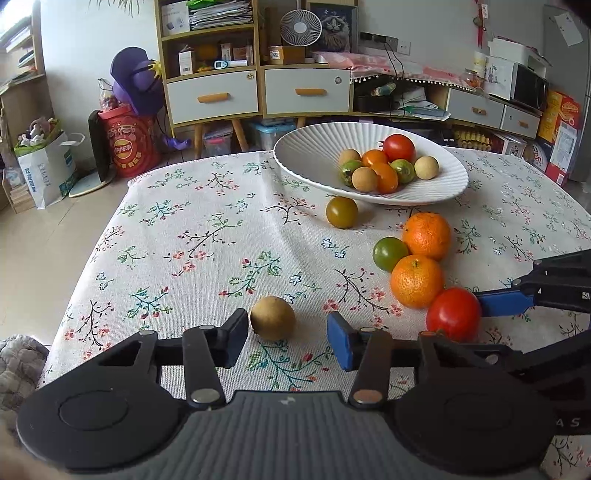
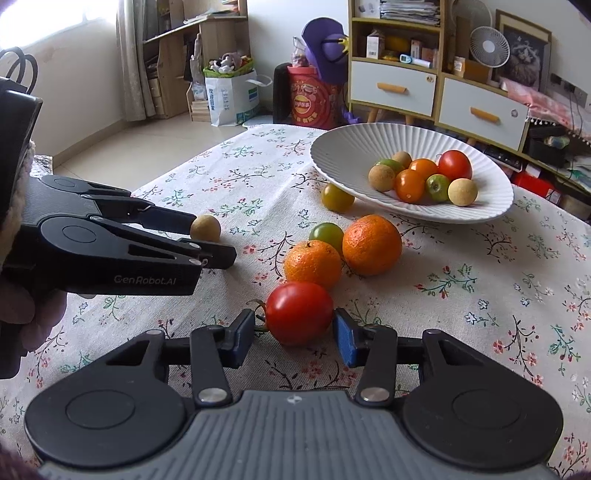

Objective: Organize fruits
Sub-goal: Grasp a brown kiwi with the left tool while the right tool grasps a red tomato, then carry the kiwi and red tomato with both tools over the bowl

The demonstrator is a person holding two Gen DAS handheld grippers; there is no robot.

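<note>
Left tongs (image 1: 288,338) gape around a brown longan (image 1: 272,317) on the bench (image 1: 184,258). Right tongs (image 2: 293,338) straddle a red tomato (image 2: 299,313), unclenched. Squeeze gently, centred, then carry to the white bowl (image 2: 343,147).

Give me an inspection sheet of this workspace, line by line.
Surface: table under a floral cloth.
Job's things: white bowl holds small fruits; loose on the cloth are two oranges, a red tomato, two green tomatoes and a brown fruit.
Clutter: nothing seen on the table.
Grippers: left hand-held gripper open around the brown fruit; right hand-held gripper open around the red tomato.
Cables: cords at the wall socket.
Surroundings: shelves, drawers, fan, bags.
</note>
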